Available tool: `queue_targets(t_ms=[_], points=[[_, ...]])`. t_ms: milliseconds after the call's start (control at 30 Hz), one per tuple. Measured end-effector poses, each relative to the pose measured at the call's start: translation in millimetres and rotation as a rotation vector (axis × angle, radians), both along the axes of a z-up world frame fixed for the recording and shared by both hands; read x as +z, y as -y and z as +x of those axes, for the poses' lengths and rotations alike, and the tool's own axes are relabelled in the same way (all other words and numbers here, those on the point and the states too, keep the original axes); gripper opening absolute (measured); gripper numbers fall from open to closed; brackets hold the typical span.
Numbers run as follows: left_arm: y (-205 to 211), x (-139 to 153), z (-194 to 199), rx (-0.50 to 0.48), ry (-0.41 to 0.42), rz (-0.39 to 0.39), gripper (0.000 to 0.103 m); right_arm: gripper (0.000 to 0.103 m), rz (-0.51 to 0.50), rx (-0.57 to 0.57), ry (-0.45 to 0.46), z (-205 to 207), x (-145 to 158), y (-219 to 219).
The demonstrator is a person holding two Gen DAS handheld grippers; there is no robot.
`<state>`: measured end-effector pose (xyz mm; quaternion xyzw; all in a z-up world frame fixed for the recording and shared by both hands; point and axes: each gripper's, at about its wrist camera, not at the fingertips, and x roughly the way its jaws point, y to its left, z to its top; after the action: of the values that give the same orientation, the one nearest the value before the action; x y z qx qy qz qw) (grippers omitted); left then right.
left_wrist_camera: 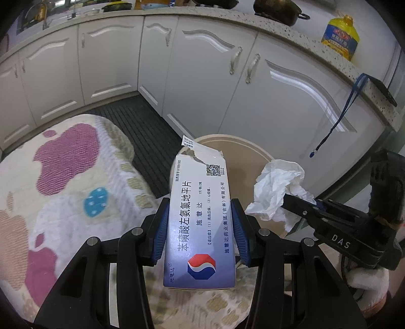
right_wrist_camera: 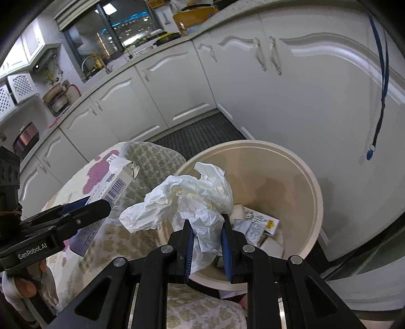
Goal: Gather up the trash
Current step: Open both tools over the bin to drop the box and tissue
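Kitchen corner beyond the trash

White cabinets [left_wrist_camera: 207, 76] lined the worktop [left_wrist_camera: 291, 27]; an oil bottle [left_wrist_camera: 340, 38] and pot [left_wrist_camera: 278, 11] stood there, a blue lanyard [left_wrist_camera: 341, 114] hung down.

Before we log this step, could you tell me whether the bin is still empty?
No, the bin already holds small boxes and other scraps at its bottom in the right wrist view.

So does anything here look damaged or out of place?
The medicine box held in the left gripper has a ragged, torn-open top end. On the counter, a dark flat object overhangs the edge, its blue lanyard dangling down the cabinet front.
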<state>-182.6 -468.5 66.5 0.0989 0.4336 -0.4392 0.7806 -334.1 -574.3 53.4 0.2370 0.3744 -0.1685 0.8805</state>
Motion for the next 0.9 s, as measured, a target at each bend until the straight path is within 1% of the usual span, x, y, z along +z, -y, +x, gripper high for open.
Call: queue_targets(t_ms=[133, 267, 400, 467, 500, 533, 600, 633, 667, 733, 833, 900], points=[[15.8, -6.0, 1.4, -0.013, -0.032, -0.002, 0.044, 0.018, 0.000, -0.020, -0.020, -0.3, -7.0, 9.6], [30.2, -13.1, 5.2, -0.029, -0.083, -0.017, 0.044, 0.018, -0.011, -0.033, -0.045, 1.9, -13.2, 16.5], [44.8, -22.5, 8.5, -0.024, -0.122, -0.015, 0.044, 0.018, -0.017, -0.044, -0.079, 6.3, -21.5, 23.8], [51.9, -28.5, 10.7, -0.017, -0.140, -0.011, 0.044, 0.025, -0.020, -0.052, -0.100, 9.1, -26.7, 29.4], [54.4, -30.9, 11.9, -0.017, -0.149, -0.010, 0.045, 0.038, -0.022, -0.058, -0.112, 10.0, -29.3, 31.8], [55.6, -33.5, 13.5, -0.017, -0.160, -0.012, 0.045, 0.046, -0.020, -0.066, -0.122, 10.4, -32.7, 34.1], [58.0, -38.9, 16.9, -0.014, -0.184, -0.021, 0.046, 0.046, -0.012, -0.073, -0.120, 8.0, -36.7, 36.7], [58.4, -40.8, 18.2, -0.013, -0.191, -0.022, 0.049, 0.046, -0.016, -0.078, -0.126, 6.3, -38.8, 37.0], [58.4, -43.0, 20.0, -0.011, -0.199, -0.024, 0.057, 0.046, -0.023, -0.082, -0.131, 4.9, -39.7, 37.0], [57.3, -44.4, 21.5, -0.006, -0.202, -0.026, 0.062, 0.046, -0.026, -0.086, -0.134, -0.2, -40.6, 36.1], [53.9, -42.2, 19.4, -0.007, -0.173, -0.018, 0.062, 0.047, -0.019, -0.092, -0.123, -5.2, -39.5, 35.2], [50.2, -36.5, 14.4, -0.004, -0.128, -0.005, 0.062, 0.047, -0.016, -0.095, -0.112, -8.5, -37.7, 33.2]])
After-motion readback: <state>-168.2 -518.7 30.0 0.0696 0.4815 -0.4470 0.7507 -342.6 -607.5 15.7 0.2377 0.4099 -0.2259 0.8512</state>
